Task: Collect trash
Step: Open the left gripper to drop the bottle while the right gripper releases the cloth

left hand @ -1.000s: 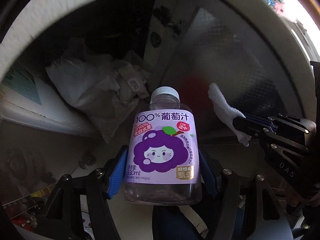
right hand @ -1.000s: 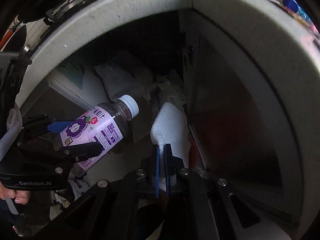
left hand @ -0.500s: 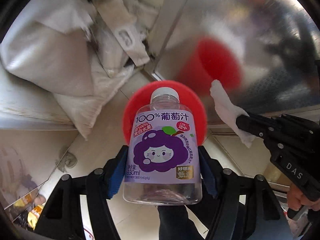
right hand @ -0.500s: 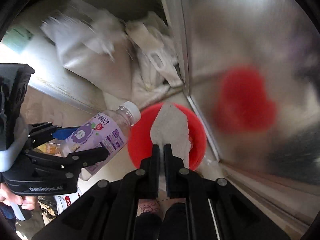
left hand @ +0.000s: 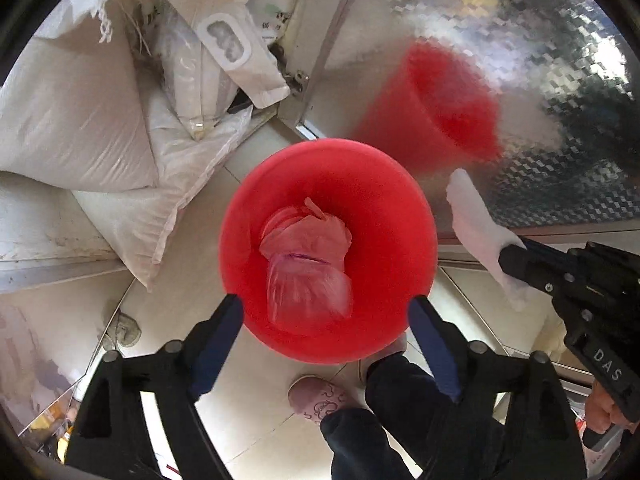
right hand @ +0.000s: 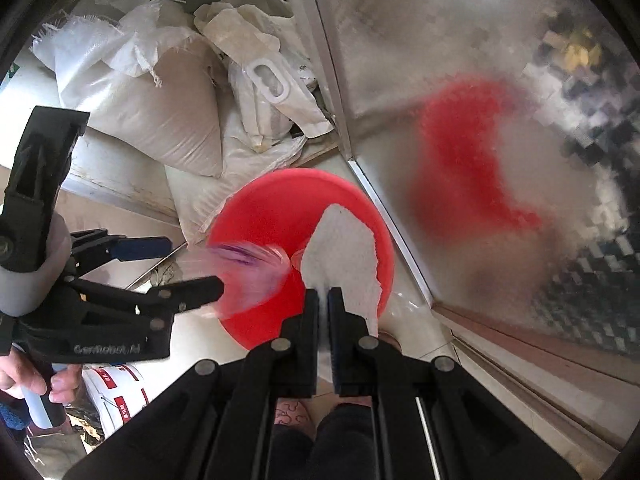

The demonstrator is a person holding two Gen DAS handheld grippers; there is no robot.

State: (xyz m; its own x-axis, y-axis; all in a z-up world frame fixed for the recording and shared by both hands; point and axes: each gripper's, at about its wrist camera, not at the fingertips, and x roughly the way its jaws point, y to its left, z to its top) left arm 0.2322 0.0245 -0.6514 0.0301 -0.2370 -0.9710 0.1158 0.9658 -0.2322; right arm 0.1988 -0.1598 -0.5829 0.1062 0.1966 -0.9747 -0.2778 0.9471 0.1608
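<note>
A red bin (left hand: 384, 208) stands on the tiled floor, lined with a pinkish plastic bag (left hand: 308, 240). My left gripper (left hand: 328, 320) is open and empty above its near rim. The purple grape-juice bottle (left hand: 308, 288) is a motion-blurred streak dropping into the bin; it also shows blurred in the right wrist view (right hand: 248, 268) just beyond the left gripper (right hand: 188, 268). My right gripper (right hand: 324, 300) is shut on a white crumpled tissue (right hand: 344, 252) held over the bin (right hand: 272, 208). The tissue (left hand: 476, 232) and right gripper (left hand: 516, 256) show at the right in the left wrist view.
White woven sacks (left hand: 80, 120) are piled to the bin's left against a ledge. A patterned metal panel (left hand: 520, 80) reflecting the bin stands to the right. The person's slipper (left hand: 320, 396) and leg are below. A white bucket (right hand: 116, 396) stands at lower left.
Both grippers dropped from under the counter to above the red bin. My left gripper opened and let go of the bottle, which is falling into the bin. The right still holds the tissue.
</note>
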